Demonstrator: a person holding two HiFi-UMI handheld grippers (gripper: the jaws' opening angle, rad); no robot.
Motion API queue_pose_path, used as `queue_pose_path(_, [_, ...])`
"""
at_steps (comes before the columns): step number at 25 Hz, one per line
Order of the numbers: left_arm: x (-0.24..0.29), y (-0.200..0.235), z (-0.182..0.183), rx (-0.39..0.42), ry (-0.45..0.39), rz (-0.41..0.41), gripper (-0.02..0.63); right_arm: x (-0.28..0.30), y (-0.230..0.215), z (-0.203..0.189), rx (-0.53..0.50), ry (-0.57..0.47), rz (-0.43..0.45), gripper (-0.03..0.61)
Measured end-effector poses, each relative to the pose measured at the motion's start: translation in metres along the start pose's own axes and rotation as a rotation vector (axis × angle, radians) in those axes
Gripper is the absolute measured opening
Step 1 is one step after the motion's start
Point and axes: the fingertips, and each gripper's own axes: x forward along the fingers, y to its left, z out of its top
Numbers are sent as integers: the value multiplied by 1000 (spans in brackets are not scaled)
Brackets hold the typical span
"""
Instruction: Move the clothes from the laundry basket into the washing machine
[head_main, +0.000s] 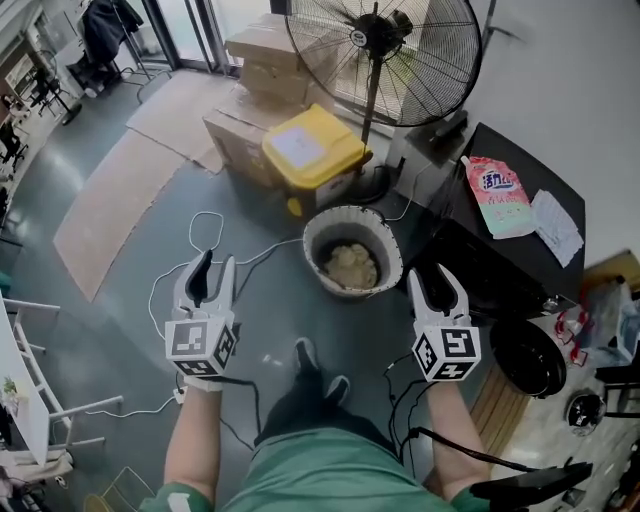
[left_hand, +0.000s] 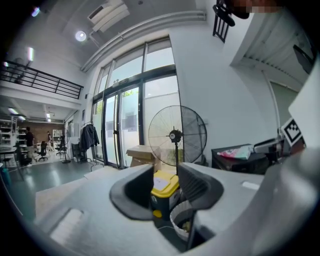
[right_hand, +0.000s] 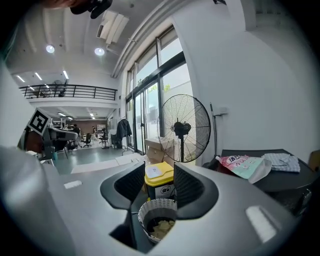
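Observation:
The white laundry basket stands on the grey floor with pale yellowish clothes in its bottom. The black washing machine is just right of it, with a round dark door low at the right. My left gripper hovers left of the basket, open and empty. My right gripper hovers to the basket's right, also open with nothing between its fingers. In the right gripper view the basket and clothes show between and below the jaws. The left gripper view catches the basket low, right of the gap.
A yellow-lidded bin and a big standing fan are behind the basket, with cardboard boxes beyond. A detergent pouch and a folded cloth lie on the machine's top. White cables trail over the floor.

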Motion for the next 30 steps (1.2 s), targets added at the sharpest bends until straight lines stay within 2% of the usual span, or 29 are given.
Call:
queue_pose_path(10, [96, 37, -22, -35, 35, -43, 152, 90, -6, -9, -29, 84, -14, 161])
queue_pose_path(15, [127, 57, -35, -46, 61, -60, 152, 136, -3, -22, -55, 136, -11, 161])
queue_pose_path(24, [155, 76, -86, -62, 127, -109, 152, 198, 4, -77, -94, 259, 9, 161])
queue_pose_path(30, [167, 76, -117, -60, 163, -117, 152, 231, -8, -127, -97, 342, 35, 163])
